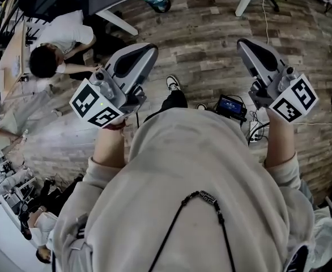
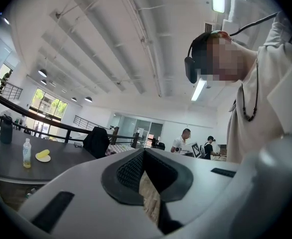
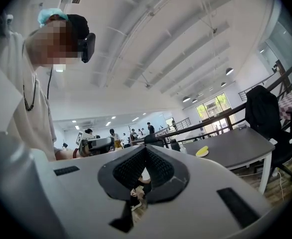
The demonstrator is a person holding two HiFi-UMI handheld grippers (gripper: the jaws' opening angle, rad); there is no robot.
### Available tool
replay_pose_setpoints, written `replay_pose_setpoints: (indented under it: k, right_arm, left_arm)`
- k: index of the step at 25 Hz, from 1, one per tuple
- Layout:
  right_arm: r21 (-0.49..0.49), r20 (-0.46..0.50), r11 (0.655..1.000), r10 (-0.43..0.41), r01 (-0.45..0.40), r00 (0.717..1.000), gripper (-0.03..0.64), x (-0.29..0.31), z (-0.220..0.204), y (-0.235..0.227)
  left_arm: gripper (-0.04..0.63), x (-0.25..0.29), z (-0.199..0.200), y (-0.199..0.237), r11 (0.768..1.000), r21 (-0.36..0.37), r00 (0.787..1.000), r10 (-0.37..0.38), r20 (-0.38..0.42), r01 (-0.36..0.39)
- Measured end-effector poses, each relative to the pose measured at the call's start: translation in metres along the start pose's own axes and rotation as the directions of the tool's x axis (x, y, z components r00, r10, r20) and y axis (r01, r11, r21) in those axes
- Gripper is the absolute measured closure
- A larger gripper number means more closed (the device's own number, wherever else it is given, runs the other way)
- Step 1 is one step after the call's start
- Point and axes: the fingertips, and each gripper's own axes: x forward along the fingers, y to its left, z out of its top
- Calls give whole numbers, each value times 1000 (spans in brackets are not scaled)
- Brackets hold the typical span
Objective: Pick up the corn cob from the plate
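Tongs: the left gripper (image 2: 144, 152) and the right gripper (image 3: 146, 151) have smooth white moulded shells and black ribbed pads. On each the pads meet at the tips, closed on nothing.
Corn cob (image 2: 42, 154): short and yellow, lying on a small round white plate (image 2: 45, 159) on the table (image 2: 66, 164), well apart from both grippers.
Beside it: a clear bottle (image 2: 26, 153) of yellowish drink stands upright just beside the plate; a dark flask (image 2: 6, 129) stands further along the edge.
Around: a black chair (image 3: 263, 111) at the table's end; a seated person (image 1: 52, 44) at a desk.
Surface: a matt dark tabletop with a curved edge, on white legs.
Room: a worn wood-plank floor (image 1: 200, 44), a white ceiling with strip lights, and a black railing (image 2: 41, 119) by the windows.
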Motion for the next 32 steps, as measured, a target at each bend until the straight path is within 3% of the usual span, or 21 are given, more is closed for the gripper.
replay_pose_setpoints:
  k: [8, 11, 16, 20, 26, 32]
  right_arm:
    - [-34, -30, 997, -69, 68, 997, 603, 85, 20, -8]
    - [-73, -40, 994, -88, 85, 995, 603, 102, 19, -11]
    - [-87, -49, 991, -108, 103, 993, 603, 106, 14, -15]
    - [-124, -96, 987, -114, 101, 989, 603, 165, 10, -4]
    - [-107, -129, 990, -109, 95, 986, 603, 241, 12, -1]
    - [-107, -148, 993, -64, 48, 987, 603, 276, 21, -20]
  left_arm:
    - [591, -17, 23, 87, 995, -42, 996, -87, 35, 89]
    - [591, -19, 16, 95, 985, -30, 984, -171, 53, 172]
    - [591, -7, -6, 95, 973, -58, 973, -219, 75, 224]
    - [591, -20, -15, 128, 959, -79, 962, -268, 53, 272]
    - [591, -43, 0, 195, 961, -113, 967, -243, 80, 251]
    - [591, -51, 13, 225, 979, -60, 978, -186, 94, 192]
